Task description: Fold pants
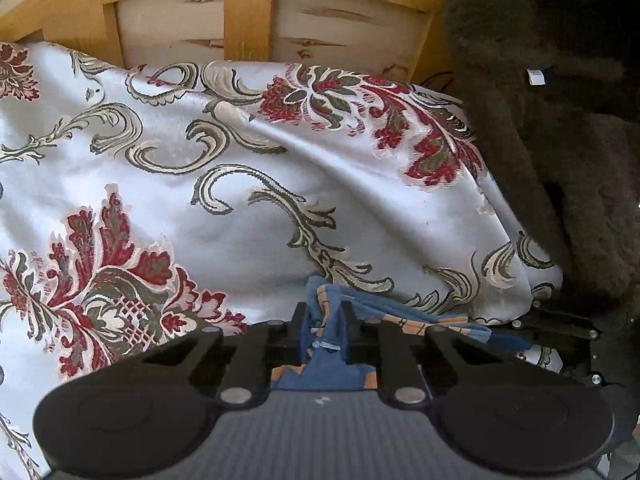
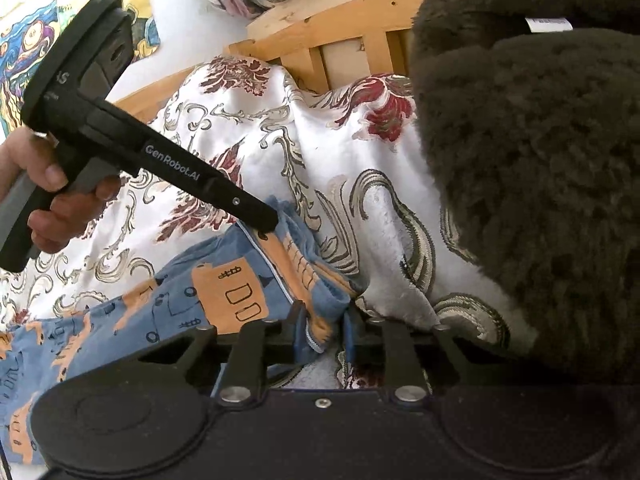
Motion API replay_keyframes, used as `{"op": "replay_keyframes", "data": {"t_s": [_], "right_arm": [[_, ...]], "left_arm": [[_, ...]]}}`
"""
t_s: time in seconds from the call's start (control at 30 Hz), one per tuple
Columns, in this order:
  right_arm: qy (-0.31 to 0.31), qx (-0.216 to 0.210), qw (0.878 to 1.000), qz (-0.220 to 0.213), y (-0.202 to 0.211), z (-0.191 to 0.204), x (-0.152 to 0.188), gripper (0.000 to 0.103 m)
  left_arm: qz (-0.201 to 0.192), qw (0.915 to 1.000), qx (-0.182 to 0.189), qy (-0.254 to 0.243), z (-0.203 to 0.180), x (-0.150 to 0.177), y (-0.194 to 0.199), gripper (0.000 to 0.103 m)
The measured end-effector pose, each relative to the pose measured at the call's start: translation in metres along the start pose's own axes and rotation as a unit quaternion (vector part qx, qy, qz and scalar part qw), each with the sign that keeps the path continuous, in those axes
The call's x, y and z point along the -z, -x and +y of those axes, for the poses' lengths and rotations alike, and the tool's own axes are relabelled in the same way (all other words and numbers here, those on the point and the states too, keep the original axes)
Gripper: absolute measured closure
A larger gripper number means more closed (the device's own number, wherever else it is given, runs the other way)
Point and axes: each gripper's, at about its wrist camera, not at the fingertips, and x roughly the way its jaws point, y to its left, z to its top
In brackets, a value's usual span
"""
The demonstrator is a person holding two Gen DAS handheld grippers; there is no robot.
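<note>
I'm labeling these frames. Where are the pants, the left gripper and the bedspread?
pants (image 2: 224,280): right wrist view, orange patch on the blue fabric.
left gripper (image 1: 324,330): left wrist view, between its fingertips, shut on cloth.
bedspread (image 1: 256,216): left wrist view, plain white area.

Pants (image 2: 168,300): one pair, small, blue knit with orange vehicle shapes outlined in black. You have them lying on the white floral bedspread (image 2: 328,152), rumpled and partly doubled over, the bulk trailing toward the lower left of the right wrist view. A pale stitched seam runs diagonally across the upper part. One bunched edge, showing a white zigzag hem, sits pinched between the fingers of your right gripper (image 2: 325,330). A second fold of the same edge is pinched in your left gripper (image 1: 325,330), with blue and orange fabric spilling to its right across the bedspread. Between the two grips the cloth rises in a loose ridge.
</note>
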Motion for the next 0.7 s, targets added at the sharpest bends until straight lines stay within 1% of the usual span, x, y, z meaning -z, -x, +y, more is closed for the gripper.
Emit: {"op": "replay_keyframes", "data": {"t_s": [0.1,0.23,0.4,0.53,0.63,0.7], "right_arm": [[-0.010,-0.008,1.000,-0.007,0.004,-0.001,0.000,0.087],[-0.018,-0.014,0.999,-0.023,0.012,-0.001,-0.001,0.088],[-0.006,-0.020,0.999,-0.046,0.025,0.006,0.000,0.089],[0.011,-0.019,0.998,-0.058,0.030,0.012,0.001,0.089],[0.010,-0.015,0.998,-0.056,0.029,0.013,0.002,0.089],[0.009,-0.011,0.999,-0.051,0.026,0.012,0.002,0.088]], "left_arm": [[-0.014,0.9999,-0.001,0.007,-0.002,0.004,0.009,0.091],[-0.034,0.9992,-0.004,0.019,-0.008,0.010,0.026,0.092],[-0.051,0.9983,-0.009,0.025,-0.013,0.014,0.041,0.093],[-0.063,0.9977,-0.012,0.024,-0.015,0.016,0.048,0.093],[-0.065,0.9974,-0.011,0.028,-0.013,0.017,0.047,0.093],[-0.062,0.9974,-0.008,0.035,-0.011,0.017,0.039,0.093]]}}
